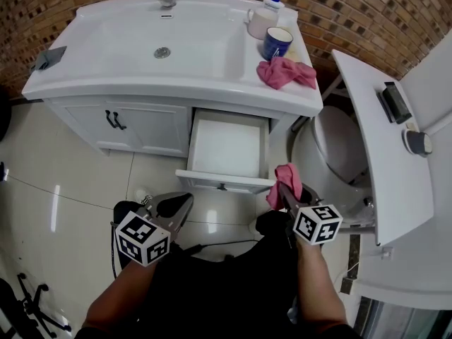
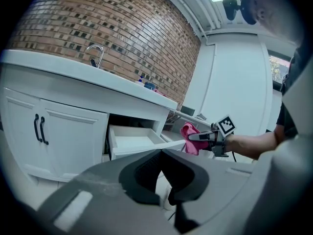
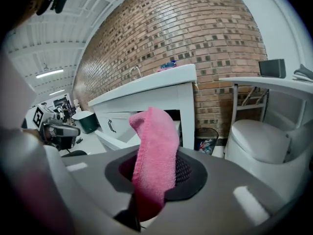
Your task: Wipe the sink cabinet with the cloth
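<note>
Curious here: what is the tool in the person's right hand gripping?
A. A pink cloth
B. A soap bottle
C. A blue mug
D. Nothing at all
A: the right gripper has its jaws closed on a pink cloth, which sticks up from between them. The blue mug stands on the sink cabinet top.
</note>
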Demonstrator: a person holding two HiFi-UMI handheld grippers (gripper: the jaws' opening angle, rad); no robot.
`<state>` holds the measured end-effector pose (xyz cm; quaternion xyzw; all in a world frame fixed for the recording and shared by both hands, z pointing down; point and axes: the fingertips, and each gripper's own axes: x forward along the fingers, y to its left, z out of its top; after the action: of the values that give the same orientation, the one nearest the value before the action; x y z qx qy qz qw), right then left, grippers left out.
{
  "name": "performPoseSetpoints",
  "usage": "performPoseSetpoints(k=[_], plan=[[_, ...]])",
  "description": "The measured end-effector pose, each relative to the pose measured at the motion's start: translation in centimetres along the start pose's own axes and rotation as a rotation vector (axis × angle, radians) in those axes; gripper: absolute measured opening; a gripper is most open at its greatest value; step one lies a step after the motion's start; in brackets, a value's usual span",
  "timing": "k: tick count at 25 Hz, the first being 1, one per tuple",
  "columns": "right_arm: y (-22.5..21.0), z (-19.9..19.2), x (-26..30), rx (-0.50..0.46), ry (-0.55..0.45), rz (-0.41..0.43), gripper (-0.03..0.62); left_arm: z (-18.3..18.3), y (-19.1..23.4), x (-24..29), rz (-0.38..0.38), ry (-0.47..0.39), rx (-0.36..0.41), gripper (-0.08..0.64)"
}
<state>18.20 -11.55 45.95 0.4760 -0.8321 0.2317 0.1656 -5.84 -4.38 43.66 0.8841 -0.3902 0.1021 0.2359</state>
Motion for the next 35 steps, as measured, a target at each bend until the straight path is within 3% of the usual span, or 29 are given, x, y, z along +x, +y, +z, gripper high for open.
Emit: performPoseSetpoints(k=[6, 13, 18, 21, 26, 29, 35], plan=[[0.7, 0.7, -0.2, -0.051, 0.004, 0.015, 0.095, 0.0, 0.3, -0.1, -0.005, -0.004, -0.005, 0.005], [3.0, 8.3, 0.1, -0.122, -0.115, 0.091, 0.094, 0.9, 1.2, -0.2, -0.008, -0.008, -0.002, 0.005], [5.0, 13.3, 3.8, -0.265, -0.101, 0.188, 0.094, 1.1, 2.5, -0.4, 0.003, 0.007, 0.01, 0.005], [8.2, 14.5, 7.5, -0.396, -0.047, 0.292, 0.095, 1.4, 3.7, -0.4, 0.014, 0.001, -0.008, 0.005], [14.7, 10.0, 13.7, -0.681, 0.152, 0.524, 0.094, 2.2, 5.1, -0.3, 0.031, -0.014, -0.028, 0.005], [16.5, 6.5, 16.1, -0.722, 0.264, 0.645, 0.094, 3.1, 5.8, -0.3, 0.037, -0.024, -0.024, 0.005], [17.0, 0.8, 18.7, -0.802, 0.464, 0.805, 0.094, 2.8, 7.3, -0.5, 0.063, -0.022, -0.041, 0.005]])
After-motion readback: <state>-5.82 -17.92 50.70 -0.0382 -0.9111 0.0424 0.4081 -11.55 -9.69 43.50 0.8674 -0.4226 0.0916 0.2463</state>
